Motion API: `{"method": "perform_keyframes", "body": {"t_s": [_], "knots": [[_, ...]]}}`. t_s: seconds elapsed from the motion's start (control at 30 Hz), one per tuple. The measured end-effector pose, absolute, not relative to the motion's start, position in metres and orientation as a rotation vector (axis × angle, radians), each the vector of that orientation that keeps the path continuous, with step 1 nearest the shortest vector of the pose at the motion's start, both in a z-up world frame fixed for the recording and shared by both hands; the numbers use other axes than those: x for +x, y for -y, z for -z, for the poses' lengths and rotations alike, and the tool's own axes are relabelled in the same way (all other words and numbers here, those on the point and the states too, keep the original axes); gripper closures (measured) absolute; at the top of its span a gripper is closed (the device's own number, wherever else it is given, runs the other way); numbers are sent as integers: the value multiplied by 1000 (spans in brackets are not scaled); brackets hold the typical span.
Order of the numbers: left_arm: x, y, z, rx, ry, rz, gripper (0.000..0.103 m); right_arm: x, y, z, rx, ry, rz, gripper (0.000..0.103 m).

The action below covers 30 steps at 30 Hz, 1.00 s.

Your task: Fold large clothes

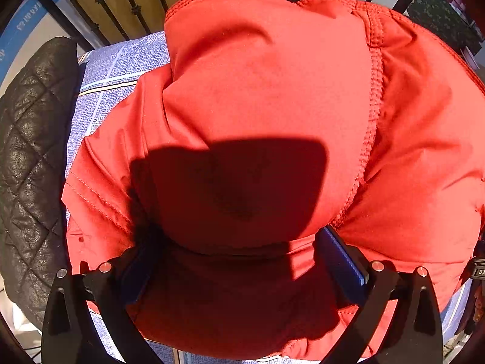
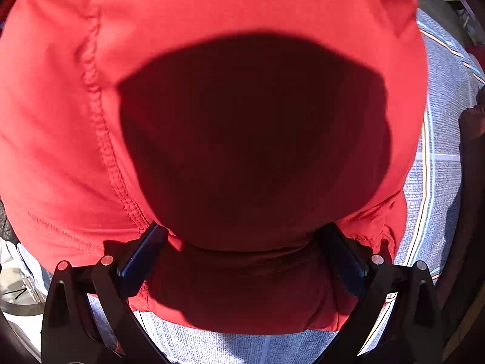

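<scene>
A puffy red jacket (image 1: pixel 272 75) lies bunched and folded over on a blue plaid cover (image 1: pixel 121 66). It fills most of both views. My left gripper (image 1: pixel 239 239) is open, its blue-padded fingers (image 1: pixel 339 257) spread wide on either side of a thick rolled edge of the jacket. In the right wrist view the same red jacket (image 2: pixel 212 15) bulges between the wide-spread fingers (image 2: pixel 142 254) of my open right gripper (image 2: pixel 244 230). Each gripper throws a dark shadow on the fabric ahead of it. A stitched seam (image 2: pixel 103 139) runs down the jacket.
A black quilted leather garment (image 1: pixel 30 151) lies at the left of the cover. Black metal bars (image 1: pixel 100 0) stand behind the jacket. The plaid cover (image 2: pixel 439 157) shows to the right, with a dark reddish object (image 2: pixel 473 121) at its edge. Metal clutter (image 2: pixel 18 288) sits lower left.
</scene>
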State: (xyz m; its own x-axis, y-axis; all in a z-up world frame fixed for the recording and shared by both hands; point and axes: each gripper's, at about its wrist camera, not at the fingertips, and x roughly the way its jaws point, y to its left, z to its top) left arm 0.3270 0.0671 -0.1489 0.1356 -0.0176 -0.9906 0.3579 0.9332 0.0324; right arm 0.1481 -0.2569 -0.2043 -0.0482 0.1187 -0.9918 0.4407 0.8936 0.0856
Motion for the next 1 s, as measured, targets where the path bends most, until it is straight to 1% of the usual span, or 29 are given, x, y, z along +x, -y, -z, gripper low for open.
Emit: {"method": "perform_keyframes", "body": {"t_s": [0.4, 0.43, 0.67, 1.0], "knots": [[343, -66, 168, 286, -1457, 283, 4, 169, 261, 215, 441, -1639, 281, 4], [344, -66, 168, 288, -1455, 281, 4, 172, 271, 222, 440, -1641, 280, 4], [338, -50, 171, 301, -1454, 273, 4, 177, 277, 225, 436, -1650, 280, 4], [331, -49, 169, 308, -1457, 267, 3, 187, 285, 228, 427, -1660, 286, 4]]}}
